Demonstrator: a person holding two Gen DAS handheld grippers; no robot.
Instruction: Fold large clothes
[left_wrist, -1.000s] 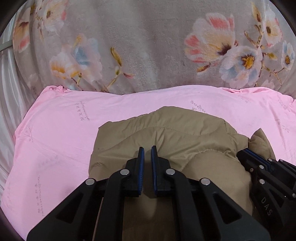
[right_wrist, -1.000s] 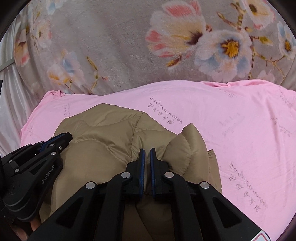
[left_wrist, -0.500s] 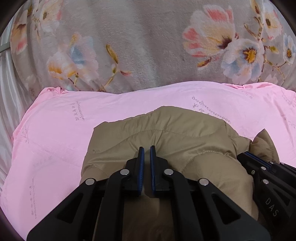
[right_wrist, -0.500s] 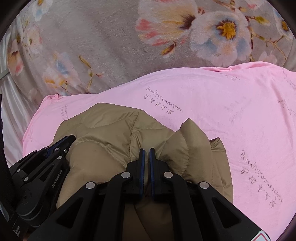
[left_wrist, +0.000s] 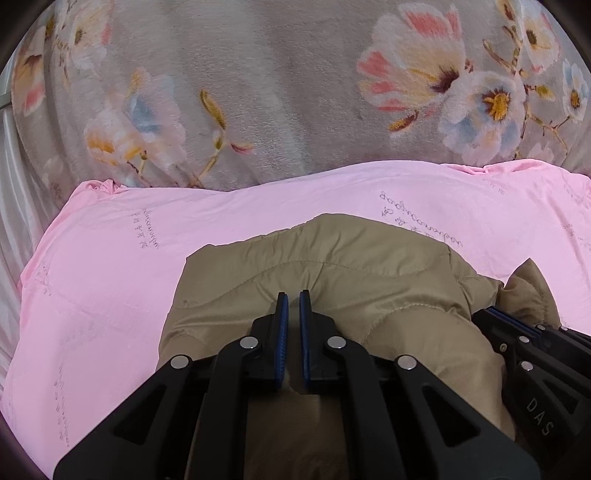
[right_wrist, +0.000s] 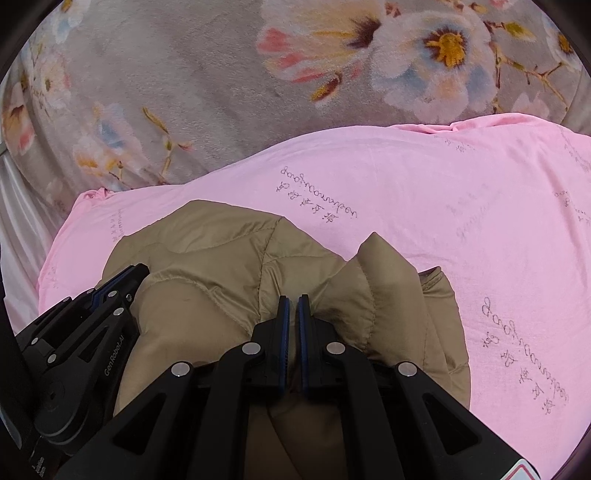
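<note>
Now both left gripper (left_wrist: 293, 297) and right gripper (right_wrist: 293, 301) pinching tan quilted jacket (left_wrist: 332, 266) over pink sheet (left_wrist: 110, 258)

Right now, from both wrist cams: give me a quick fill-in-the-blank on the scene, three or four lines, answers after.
1. The puffy quilted jacket is ____ in colour.
2. It lies on a ____ sheet with printed script.
3. Beyond the sheet is a grey blanket printed with ____.
4. The left gripper and right gripper are both ____ on jacket fabric.

Answers: tan; pink; flowers; shut
</note>
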